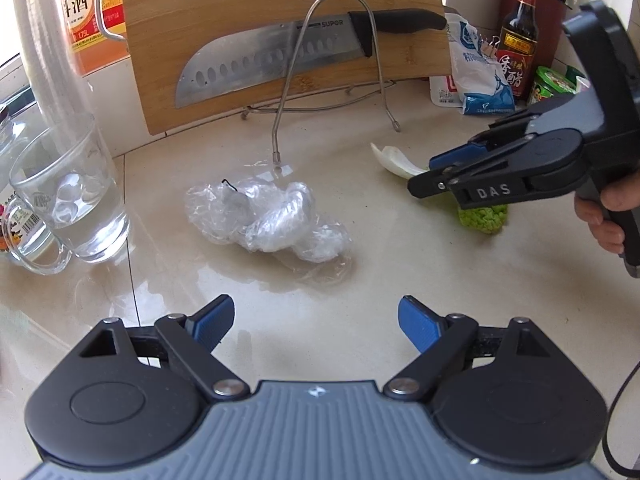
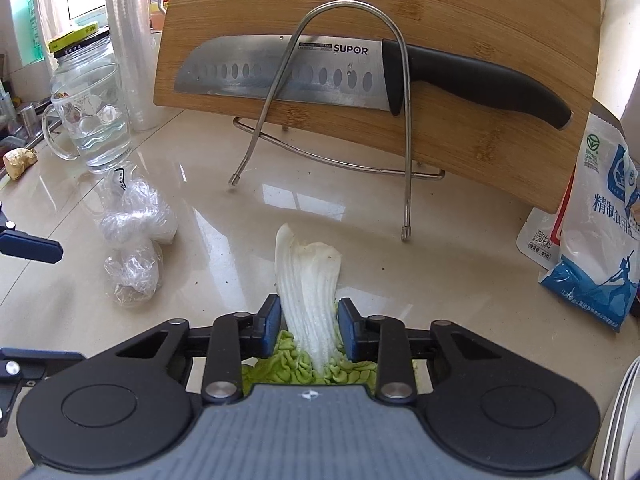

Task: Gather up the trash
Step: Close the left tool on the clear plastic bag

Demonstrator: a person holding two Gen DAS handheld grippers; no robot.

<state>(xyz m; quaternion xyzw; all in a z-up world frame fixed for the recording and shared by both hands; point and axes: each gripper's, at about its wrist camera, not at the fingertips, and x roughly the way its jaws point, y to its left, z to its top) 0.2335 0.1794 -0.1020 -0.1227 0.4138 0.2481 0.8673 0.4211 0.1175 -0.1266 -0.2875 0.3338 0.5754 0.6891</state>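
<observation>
A crumpled clear plastic wrap (image 1: 268,222) lies on the beige counter, just ahead of my left gripper (image 1: 316,324), which is open and empty. The wrap also shows in the right wrist view (image 2: 136,240). A cabbage leaf (image 2: 310,284) with a white stalk and green frilly end lies on the counter. My right gripper (image 2: 309,324) has its blue pads on both sides of the stalk, closed against it. In the left wrist view the right gripper (image 1: 430,174) sits over the leaf (image 1: 394,160).
A wooden cutting board (image 1: 256,8) with a knife (image 1: 280,58) leans in a wire rack (image 1: 332,64) at the back. A glass mug (image 1: 72,196) of water stands left. A salt bag (image 2: 600,248), sauce bottle (image 1: 520,32) and jars stand right.
</observation>
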